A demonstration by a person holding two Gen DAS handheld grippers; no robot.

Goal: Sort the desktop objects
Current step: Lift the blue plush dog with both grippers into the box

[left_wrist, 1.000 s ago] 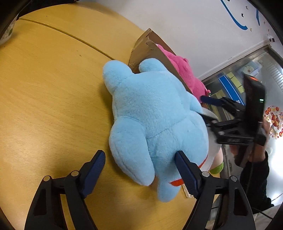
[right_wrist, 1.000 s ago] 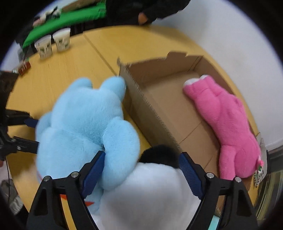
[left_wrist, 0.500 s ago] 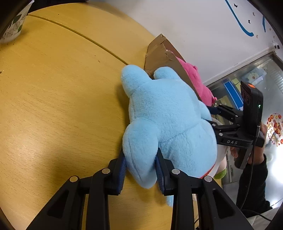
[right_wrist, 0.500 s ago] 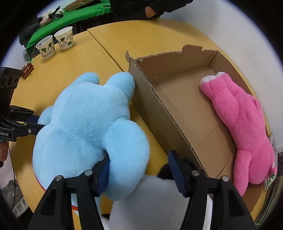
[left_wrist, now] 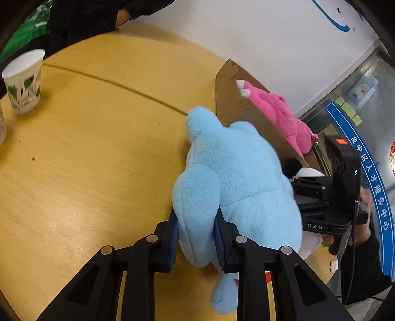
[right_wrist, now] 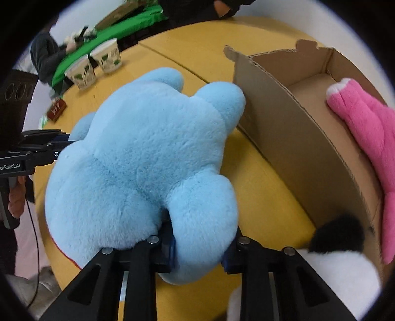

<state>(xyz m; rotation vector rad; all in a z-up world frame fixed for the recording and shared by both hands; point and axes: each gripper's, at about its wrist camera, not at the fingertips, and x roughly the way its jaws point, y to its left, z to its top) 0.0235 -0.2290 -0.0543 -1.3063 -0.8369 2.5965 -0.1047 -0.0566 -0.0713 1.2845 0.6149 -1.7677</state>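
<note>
A light blue plush toy (left_wrist: pixel 234 172) (right_wrist: pixel 138 158) lies on the yellow table beside a cardboard box (left_wrist: pixel 237 106) (right_wrist: pixel 291 138). My left gripper (left_wrist: pixel 196 237) is shut on one limb of it. My right gripper (right_wrist: pixel 198 249) is shut on the limb at its opposite side. In the left wrist view the right gripper (left_wrist: pixel 321 197) shows beyond the toy. A pink plush toy (left_wrist: pixel 279 116) (right_wrist: pixel 370 128) lies inside the box. A white plush with a black ear (right_wrist: pixel 338 259) sits low at the right, against the box's near end.
Paper cups (left_wrist: pixel 23 81) (right_wrist: pixel 93 64) stand on the far side of the table (left_wrist: pixel 86 148). A small brown card (right_wrist: pixel 56 108) lies near them. A person's dark sleeve (left_wrist: pixel 86 19) rests at the far table edge. A white wall runs behind the box.
Both grippers have gone from open to shut, each on a limb of the blue plush. The plush now looks raised and closer to the box wall.
</note>
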